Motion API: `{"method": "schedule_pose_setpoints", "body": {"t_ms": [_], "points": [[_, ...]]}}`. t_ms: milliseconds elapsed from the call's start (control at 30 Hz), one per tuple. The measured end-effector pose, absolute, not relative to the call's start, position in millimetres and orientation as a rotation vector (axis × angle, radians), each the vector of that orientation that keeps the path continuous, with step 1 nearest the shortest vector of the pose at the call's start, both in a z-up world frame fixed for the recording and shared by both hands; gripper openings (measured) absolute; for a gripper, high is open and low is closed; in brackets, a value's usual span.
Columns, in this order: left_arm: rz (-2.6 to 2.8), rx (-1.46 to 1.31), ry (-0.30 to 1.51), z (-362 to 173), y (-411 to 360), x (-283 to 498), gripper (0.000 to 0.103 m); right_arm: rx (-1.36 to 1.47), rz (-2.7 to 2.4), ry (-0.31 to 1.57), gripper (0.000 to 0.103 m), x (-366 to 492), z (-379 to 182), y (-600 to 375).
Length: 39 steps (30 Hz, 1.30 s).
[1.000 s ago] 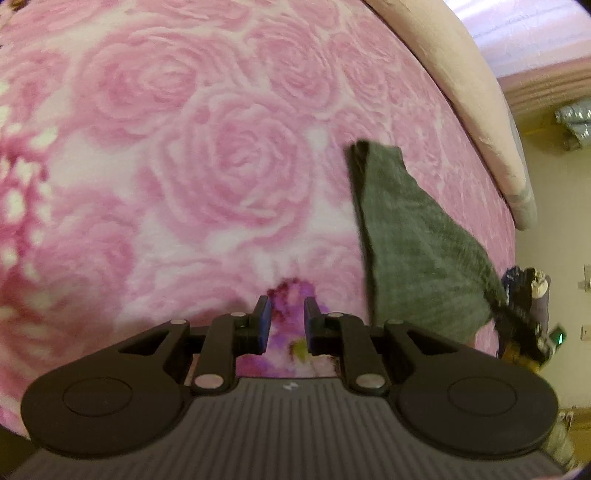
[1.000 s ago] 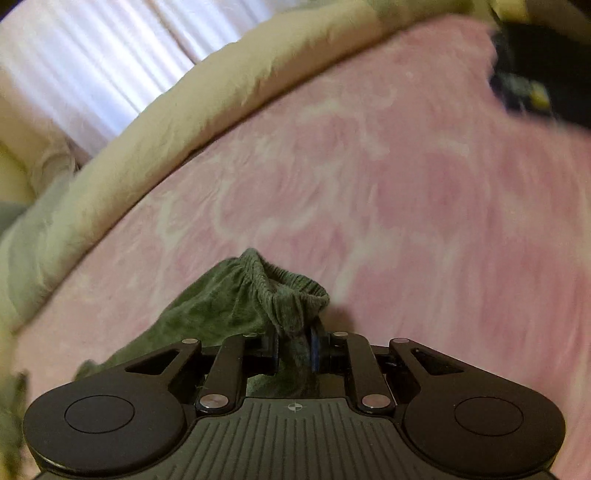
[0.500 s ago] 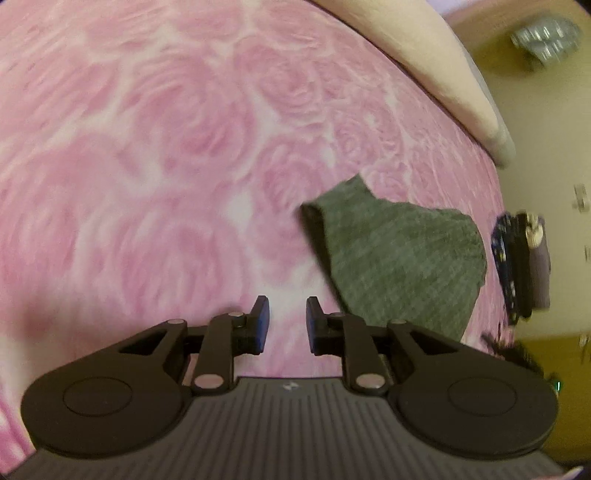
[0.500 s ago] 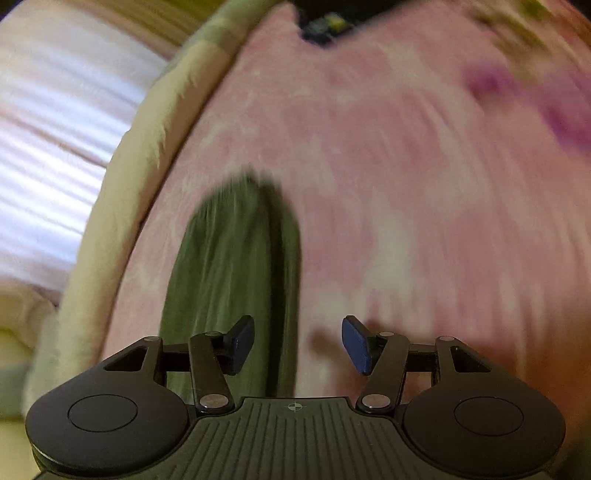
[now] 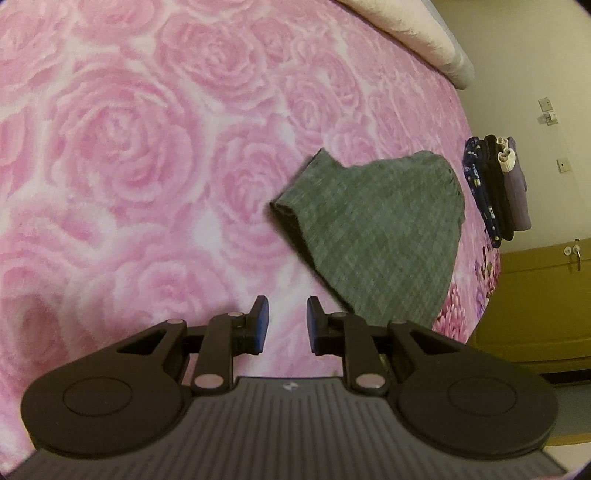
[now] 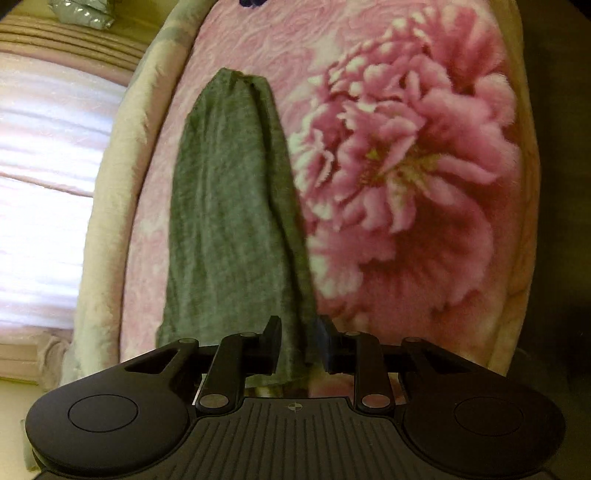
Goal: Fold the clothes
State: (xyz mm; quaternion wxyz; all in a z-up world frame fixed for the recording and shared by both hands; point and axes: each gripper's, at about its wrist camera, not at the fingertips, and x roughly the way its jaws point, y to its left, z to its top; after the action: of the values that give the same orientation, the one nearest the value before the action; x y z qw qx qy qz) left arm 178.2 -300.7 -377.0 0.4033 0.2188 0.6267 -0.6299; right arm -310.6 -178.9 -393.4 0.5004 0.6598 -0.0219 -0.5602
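Green garment (image 5: pixel 373 229) lying folded on the pink rose blanket (image 5: pixel 129 155), right of the empty left gripper (image 5: pixel 284 317) with jaws parted, right gripper (image 6: pixel 298 341) parted above the garment's near end, folded clothes stack (image 5: pixel 495 184) far right

Near end of grey-green knit garment (image 6: pixel 236 221) hidden behind right gripper (image 6: pixel 298 341) body. Dark folded clothes stack (image 5: pixel 495 184) at bed edge too small to ID; silver object (image 6: pixel 83 13) cut off at top.

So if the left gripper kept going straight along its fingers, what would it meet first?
Most likely the pink blanket: the left gripper points at bare blanket, with the green garment off to its right. Depth is unclear.
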Motion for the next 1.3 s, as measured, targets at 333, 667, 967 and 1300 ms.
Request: {"method": "schedule_pose_setpoints", "body": {"t_ms": [333,667,967,1300], "points": [[-1.622,0.565,1.609,-389,-302,179,0.016,1.508,-1.35,0.011,0.023,-287,-393,-186],[-1.65,0.571,1.553,-385,-314,181,0.017,1.507,-1.424,0.036,0.001,-295,-396,-185],[-1.782,0.539,1.37,-381,-368,175,0.036,1.562,-1.401,-0.102,0.053,-299,-396,-176],[-1.922,0.708,1.429,-426,-405,142,0.007,1.558,-1.369,-0.031,0.014,-298,-409,-196]]}}
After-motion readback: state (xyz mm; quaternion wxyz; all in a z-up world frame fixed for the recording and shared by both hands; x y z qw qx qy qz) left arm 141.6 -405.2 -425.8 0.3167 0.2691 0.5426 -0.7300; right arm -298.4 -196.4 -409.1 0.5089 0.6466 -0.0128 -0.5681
